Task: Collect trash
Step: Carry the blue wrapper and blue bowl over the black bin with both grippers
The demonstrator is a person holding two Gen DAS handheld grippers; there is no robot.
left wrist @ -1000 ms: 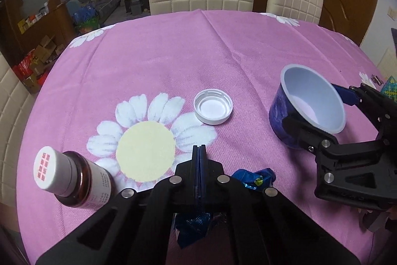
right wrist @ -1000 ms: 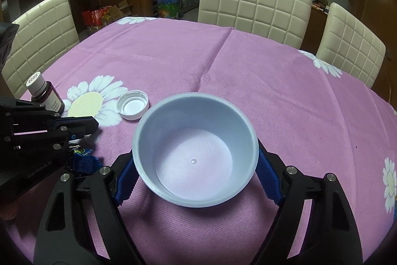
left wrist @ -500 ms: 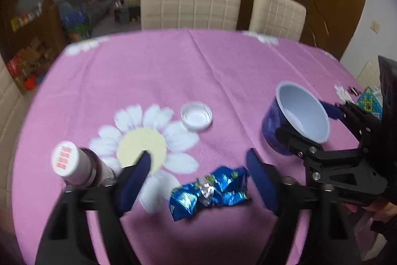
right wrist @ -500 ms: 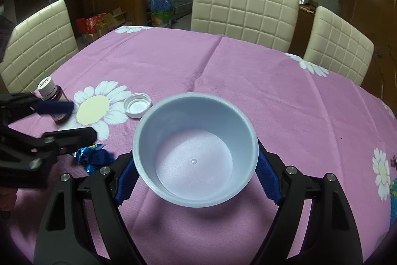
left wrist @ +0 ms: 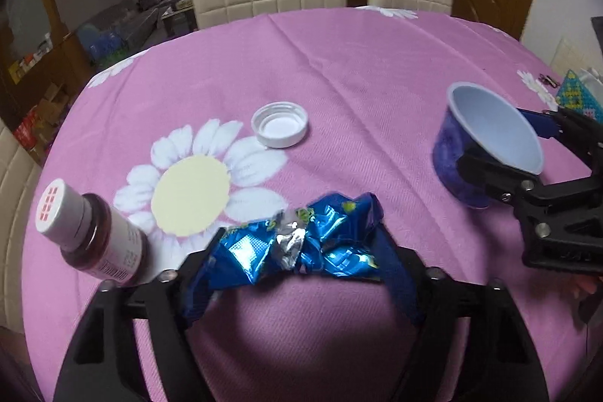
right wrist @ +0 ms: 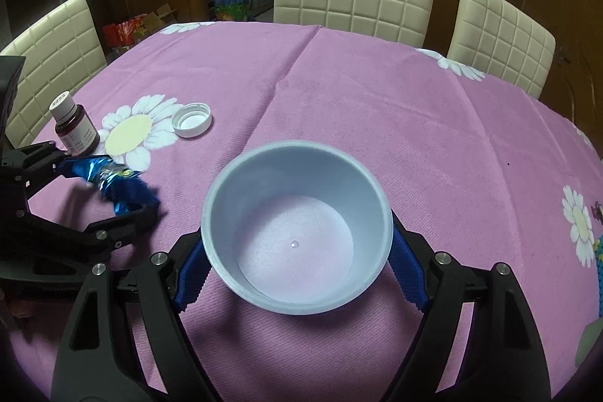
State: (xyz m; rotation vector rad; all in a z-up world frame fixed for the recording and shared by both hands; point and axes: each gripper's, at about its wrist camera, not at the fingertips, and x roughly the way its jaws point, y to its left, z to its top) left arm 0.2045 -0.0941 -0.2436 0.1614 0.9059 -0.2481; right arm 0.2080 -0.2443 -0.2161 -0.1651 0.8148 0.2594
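Here the left gripper [left wrist: 301, 251], its jaws having just been closing, pinched a crumpled blue foil wrapper [left wrist: 301, 245] by both ends over the pink tablecloth [left wrist: 339, 70]. The right gripper [right wrist: 297, 251] clasped an empty blue cup [right wrist: 296, 236]. Farther off stood a brown bottle [left wrist: 94, 236] and a white cap [left wrist: 279, 124].

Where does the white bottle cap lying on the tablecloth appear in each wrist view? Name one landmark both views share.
Left wrist view: the bottle cap lies above the middle, just right of the daisy.
Right wrist view: the bottle cap lies in the upper left, again right of the daisy.
Shared landmark: the brown bottle, left of the daisy.
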